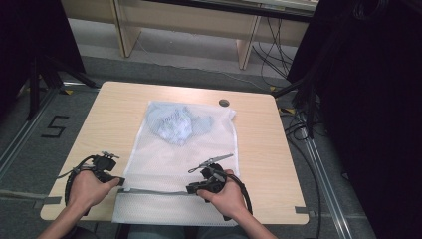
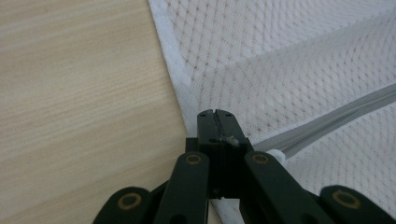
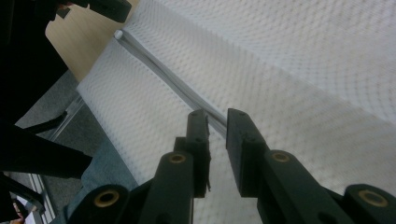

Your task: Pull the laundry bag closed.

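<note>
Nearest the camera: bag [image 1: 184, 164] hem hanging off the near edge of the bench [image 1: 99, 124], white mesh, zip [image 1: 154, 191] running across just in from that edge. Rest of the bag lying flat up the middle toward the far edge, bluish cloth [image 1: 176, 124] bunched inside near the far end.

Left tongs [image 1: 119, 181] clamped tight on the bag's left corner right where the zip ends [image 2: 275, 153], mesh pinched between the tips. Right tongs [image 1: 191, 189] partway closed over the zip line [image 3: 187, 93], a gap showing between the tips, nothing squeezed yet by the look of it.

Stuff that could go sideways, just guessing:
- Right tongs grabbing mesh instead of the zip pull, so only bunching fabric. Can't make out the pull anywhere, too blurry.
- Thin slippery mesh sliding out of the left pinch once the right side tugs, then the whole bag dragging along the bench.
- Overhanging hem adding weight toward the near edge, bag creeping off if both grips let go.
- Mesh snagging in the zip teeth.

Count: one bag, one zip, one wad of cloth, two tongs, one bench. Also one small dark disc [image 1: 224, 103] near the far right corner.
</note>
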{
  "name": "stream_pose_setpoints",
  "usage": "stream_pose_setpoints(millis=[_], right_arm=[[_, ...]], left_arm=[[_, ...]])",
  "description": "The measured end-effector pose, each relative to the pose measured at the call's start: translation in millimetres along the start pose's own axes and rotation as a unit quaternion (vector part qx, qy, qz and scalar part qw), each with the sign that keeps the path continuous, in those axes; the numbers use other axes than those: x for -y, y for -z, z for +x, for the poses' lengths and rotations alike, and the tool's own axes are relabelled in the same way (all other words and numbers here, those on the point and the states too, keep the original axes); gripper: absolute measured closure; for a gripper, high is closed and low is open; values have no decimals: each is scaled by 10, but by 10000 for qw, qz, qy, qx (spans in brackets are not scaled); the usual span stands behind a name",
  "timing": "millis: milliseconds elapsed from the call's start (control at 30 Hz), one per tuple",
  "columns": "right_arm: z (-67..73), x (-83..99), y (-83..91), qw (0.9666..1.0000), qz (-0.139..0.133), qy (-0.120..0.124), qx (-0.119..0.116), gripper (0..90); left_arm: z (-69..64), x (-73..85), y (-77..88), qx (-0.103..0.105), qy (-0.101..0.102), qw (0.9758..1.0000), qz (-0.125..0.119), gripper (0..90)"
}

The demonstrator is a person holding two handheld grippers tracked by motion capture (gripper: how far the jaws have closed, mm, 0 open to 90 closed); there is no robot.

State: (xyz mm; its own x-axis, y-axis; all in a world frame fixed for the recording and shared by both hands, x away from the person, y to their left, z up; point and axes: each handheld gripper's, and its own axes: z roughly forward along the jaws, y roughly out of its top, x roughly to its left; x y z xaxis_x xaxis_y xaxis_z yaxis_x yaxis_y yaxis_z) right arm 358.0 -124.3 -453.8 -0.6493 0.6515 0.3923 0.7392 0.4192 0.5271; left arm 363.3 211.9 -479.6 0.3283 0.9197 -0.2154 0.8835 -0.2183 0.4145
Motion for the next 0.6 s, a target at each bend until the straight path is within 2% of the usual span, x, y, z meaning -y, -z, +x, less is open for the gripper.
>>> stream_pose_setpoints(millis=[67, 133, 167, 233, 367, 467, 500, 567, 600], right_arm=[[52, -30, -30, 9998, 147, -144, 51, 790], [81, -65, -94, 9999, 115, -27, 2, 787], [86, -82, -131, 9999, 61, 123, -43, 786], [153, -114, -185, 9998, 165, 9, -63, 788], [212, -169, -314, 9996, 184, 172, -160, 782], [250, -204, -390, 9994, 193, 202, -209, 778], [280, -216, -399, 9994, 290, 30, -200, 776], [275, -237, -440, 9994, 189, 186, -219, 774], [287, -253, -460, 9994, 230, 142, -219, 775]], left_arm=[[11, 2, -5, 14, 16, 10000, 53, 897], [8, 3, -3, -53, 26, 9999, 83, 897], [9, 3, -2, -56, 41, 9999, 95, 896], [13, 8, -9, -56, 49, 9999, 135, 896], [18, 17, -17, -70, 36, 9996, 269, 895], [20, 17, -16, -69, 23, 9995, 321, 895], [25, 18, -17, -71, -1, 9994, 344, 895], [41, 18, -23, -62, -29, 9992, 395, 895], [45, 18, -25, -60, -26, 9992, 391, 895]])
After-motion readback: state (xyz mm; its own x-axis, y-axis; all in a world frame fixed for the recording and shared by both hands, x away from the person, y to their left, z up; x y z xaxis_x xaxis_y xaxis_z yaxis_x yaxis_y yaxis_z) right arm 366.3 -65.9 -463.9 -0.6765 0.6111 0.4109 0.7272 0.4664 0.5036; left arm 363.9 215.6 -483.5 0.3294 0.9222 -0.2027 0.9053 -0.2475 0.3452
